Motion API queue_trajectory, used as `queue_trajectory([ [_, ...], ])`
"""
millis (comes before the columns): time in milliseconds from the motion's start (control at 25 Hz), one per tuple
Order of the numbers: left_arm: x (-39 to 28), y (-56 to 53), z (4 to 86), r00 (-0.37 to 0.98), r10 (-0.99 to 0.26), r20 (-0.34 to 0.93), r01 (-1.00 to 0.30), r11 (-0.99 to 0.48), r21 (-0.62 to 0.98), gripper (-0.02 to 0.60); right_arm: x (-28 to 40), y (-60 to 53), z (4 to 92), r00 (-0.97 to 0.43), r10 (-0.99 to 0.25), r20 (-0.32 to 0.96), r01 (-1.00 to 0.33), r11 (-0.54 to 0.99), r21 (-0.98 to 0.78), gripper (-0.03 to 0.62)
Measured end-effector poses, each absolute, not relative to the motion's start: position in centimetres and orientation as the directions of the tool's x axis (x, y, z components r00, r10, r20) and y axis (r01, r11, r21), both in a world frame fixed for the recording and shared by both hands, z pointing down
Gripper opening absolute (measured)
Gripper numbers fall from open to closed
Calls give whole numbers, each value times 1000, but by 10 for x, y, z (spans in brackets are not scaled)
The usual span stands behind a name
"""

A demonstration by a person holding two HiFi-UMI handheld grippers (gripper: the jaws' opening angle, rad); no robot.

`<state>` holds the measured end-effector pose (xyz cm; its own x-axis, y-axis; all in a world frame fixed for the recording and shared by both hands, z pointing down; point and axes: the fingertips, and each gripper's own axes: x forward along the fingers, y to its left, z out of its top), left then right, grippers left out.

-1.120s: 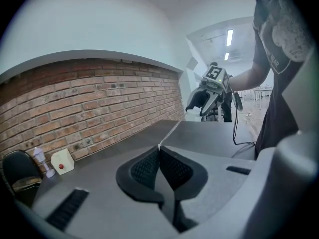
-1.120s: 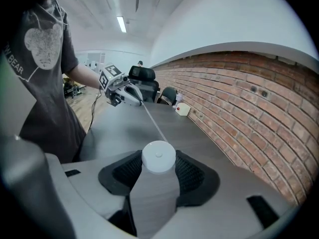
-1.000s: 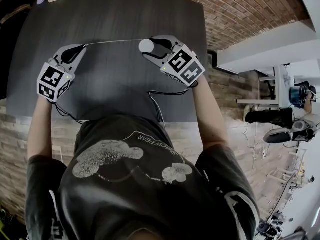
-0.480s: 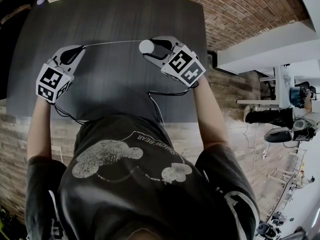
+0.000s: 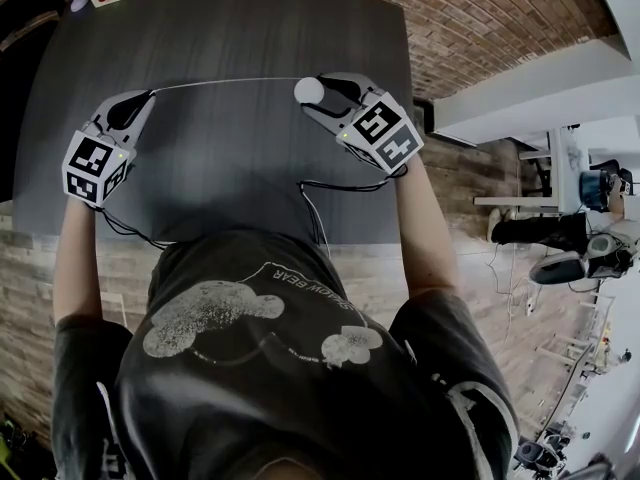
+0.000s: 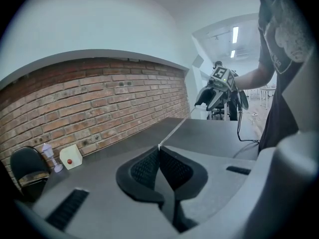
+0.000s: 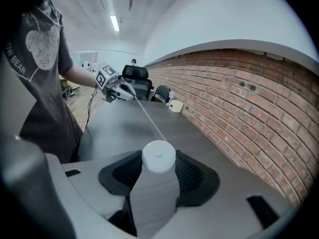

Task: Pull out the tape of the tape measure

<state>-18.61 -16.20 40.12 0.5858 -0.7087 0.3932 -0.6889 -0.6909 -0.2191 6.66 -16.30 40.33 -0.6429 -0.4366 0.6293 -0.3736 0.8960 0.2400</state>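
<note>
**Head view:** above the dark table (image 5: 230,168), the left gripper (image 5: 146,97) and the right gripper (image 5: 314,92) hold a thin tape (image 5: 220,82) stretched taut between them. **Left gripper view:** the jaws are clenched on the tape's tip. **Right gripper view:** the jaws clamp the round white tape measure (image 7: 158,156) by its sides, and the tape runs out of it toward the left gripper

Tape measure (image 5: 308,90): small round white case with a centre dot on its flat face, wedged between the pads of the right gripper (image 5: 318,89). Tape (image 5: 225,82): thin pale strip, drawn out taut and straight, its far end pinched in the closed left gripper (image 5: 149,94).
</note>
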Motion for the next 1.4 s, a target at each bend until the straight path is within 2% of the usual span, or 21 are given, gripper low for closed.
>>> queue_trajectory([
  [600,-183,-167,400,584,-715,385,-698,-684,-212,11,76,-163,405,-634,-448,630,-387,890,242,227],
  [1120,-219,-176,392,527,-775,348,-777,-606,-172,11,97,-168,404,-613,-483,625,-443,865,234,227],
  [1400,-209,-178,388,536,-767,352,-758,-621,-200,11,94,-169,399,-617,-485,620,-435,866,244,227],
])
